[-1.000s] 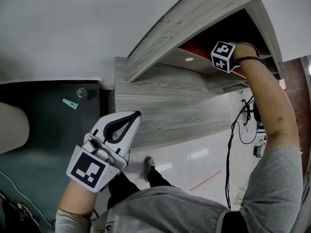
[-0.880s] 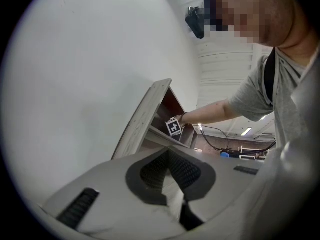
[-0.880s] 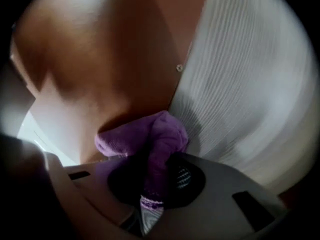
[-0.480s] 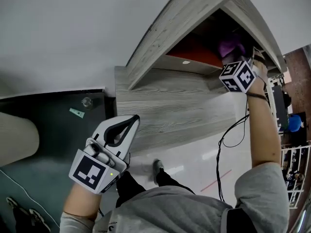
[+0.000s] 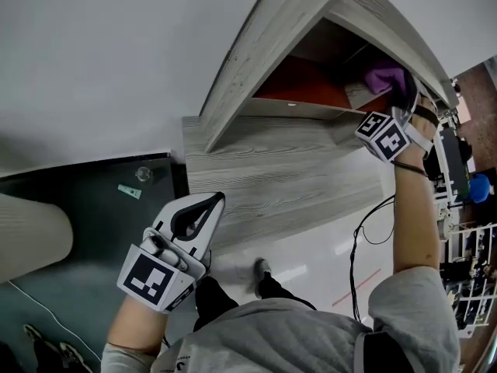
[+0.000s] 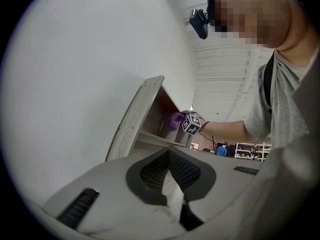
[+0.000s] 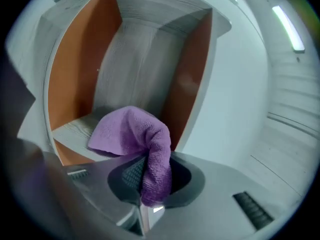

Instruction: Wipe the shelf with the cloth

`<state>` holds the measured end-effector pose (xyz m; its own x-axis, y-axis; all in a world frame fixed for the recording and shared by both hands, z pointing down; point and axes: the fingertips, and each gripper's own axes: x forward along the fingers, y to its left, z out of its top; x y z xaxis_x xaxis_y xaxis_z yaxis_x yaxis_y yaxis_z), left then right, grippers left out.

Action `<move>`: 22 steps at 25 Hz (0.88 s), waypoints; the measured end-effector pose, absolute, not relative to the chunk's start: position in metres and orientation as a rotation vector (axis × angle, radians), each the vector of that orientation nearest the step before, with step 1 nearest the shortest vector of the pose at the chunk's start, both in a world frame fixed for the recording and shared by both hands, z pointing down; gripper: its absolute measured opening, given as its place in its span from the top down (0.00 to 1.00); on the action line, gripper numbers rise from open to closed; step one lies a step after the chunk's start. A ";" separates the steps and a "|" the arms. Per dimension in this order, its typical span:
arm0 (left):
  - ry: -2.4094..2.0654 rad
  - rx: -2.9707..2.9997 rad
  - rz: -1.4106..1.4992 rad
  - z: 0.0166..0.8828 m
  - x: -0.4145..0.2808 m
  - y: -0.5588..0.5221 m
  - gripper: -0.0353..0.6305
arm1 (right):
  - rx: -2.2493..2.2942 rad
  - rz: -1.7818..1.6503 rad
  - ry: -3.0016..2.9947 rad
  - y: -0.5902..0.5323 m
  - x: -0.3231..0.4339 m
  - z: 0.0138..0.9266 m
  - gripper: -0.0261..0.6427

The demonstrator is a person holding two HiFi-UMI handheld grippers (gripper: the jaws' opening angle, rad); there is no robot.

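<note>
1. The right hand-held gripper is pinching a purple cloth. One bunched fold runs down between the pads, and the rest spills forward past the tips.
2. The loose end of the cloth rests on the grey floor board of the shelf compartment, at the board's front edge. It lies nearer the compartment's right orange wall than its left orange wall.
3. In the head view, this hand-held gripper reaches into the wood-grain shelf at the right end of the opening. The cloth sits just inside the front frame.
4. The floor board is bare from the cloth across to the left orange wall. It is also bare behind the cloth, back to the grey rear panel.
5. The left hand-held gripper has its jaws pressed together at the tips with nothing between them. It hangs low, well apart from the compartment, in front of the shelf's lower grey panel.
</note>
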<state>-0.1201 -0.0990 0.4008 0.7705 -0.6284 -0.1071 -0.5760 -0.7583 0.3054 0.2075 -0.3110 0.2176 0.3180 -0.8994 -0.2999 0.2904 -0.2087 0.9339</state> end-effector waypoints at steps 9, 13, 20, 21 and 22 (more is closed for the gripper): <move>-0.936 2.706 -0.269 0.403 -0.107 -0.100 0.91 | 1.071 -0.978 -0.807 -0.326 0.207 0.338 0.87; -0.952 2.696 -0.204 0.405 -0.105 -0.096 0.92 | 0.986 -0.852 -0.923 -0.323 0.205 0.389 0.87; -1.131 2.666 -0.151 0.375 -0.098 -0.089 0.91 | 1.346 -0.480 -1.530 -0.331 0.191 0.360 0.86; -1.155 2.647 -0.139 0.371 -0.095 -0.087 0.92 | 1.463 -0.411 -1.663 -0.333 0.187 0.341 0.86; -1.181 2.626 -0.122 0.368 -0.093 -0.085 0.92 | 1.574 -0.356 -1.781 -0.334 0.184 0.321 0.86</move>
<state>-0.0927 -0.0846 0.3675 0.6661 -0.7453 0.0292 -0.7235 -0.6361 0.2683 0.1837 -0.3344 0.3209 0.0063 -0.9441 0.3297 -0.7449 0.2155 0.6314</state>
